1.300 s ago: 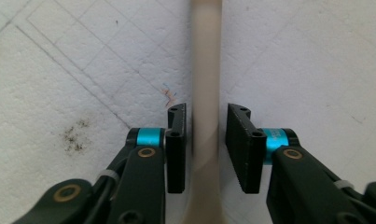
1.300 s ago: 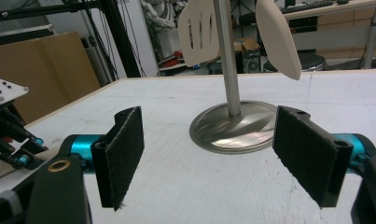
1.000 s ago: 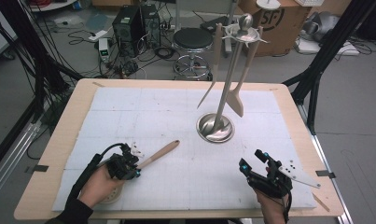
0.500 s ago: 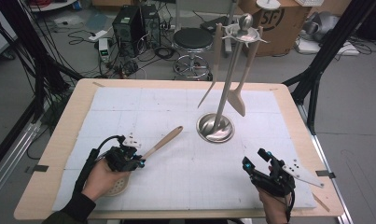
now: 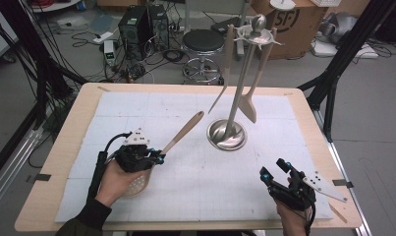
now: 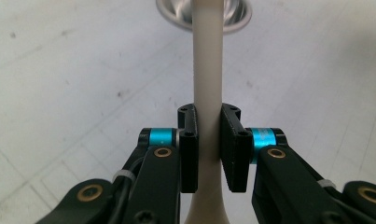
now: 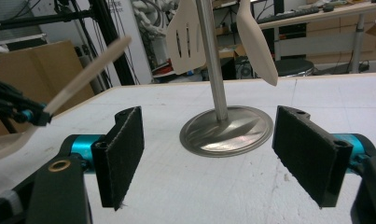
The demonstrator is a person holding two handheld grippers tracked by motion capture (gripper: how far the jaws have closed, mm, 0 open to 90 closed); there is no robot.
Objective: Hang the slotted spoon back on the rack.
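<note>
Cables, a black stool and a cardboard box are crowding the floor behind my worktop, which is lying under a white gridded mat.

I am holding my left tool over the near left part of that mat, and its jaws are clamping the handle of a pale slotted spoon. Along the left gripper view, the two black pads are pressing flat on either side of the spoon's handle, low down near where it widens. The perforated bowl is sitting under my left hand, and the handle is slanting up and away toward the metal stand. Whether the bowl is touching the mat or hanging just above it, I cannot quite tell from overhead.

That stand is resting on its round base past the middle of the mat, well apart from both of my tools. Two more pale utensils are hanging from the top of its pole: a slotted turner and a narrow spatula.

My right tool is hovering over the near right corner with its jaws spread wide and nothing between them. In the right gripper view, the stand's base is showing between the two pads.
</note>
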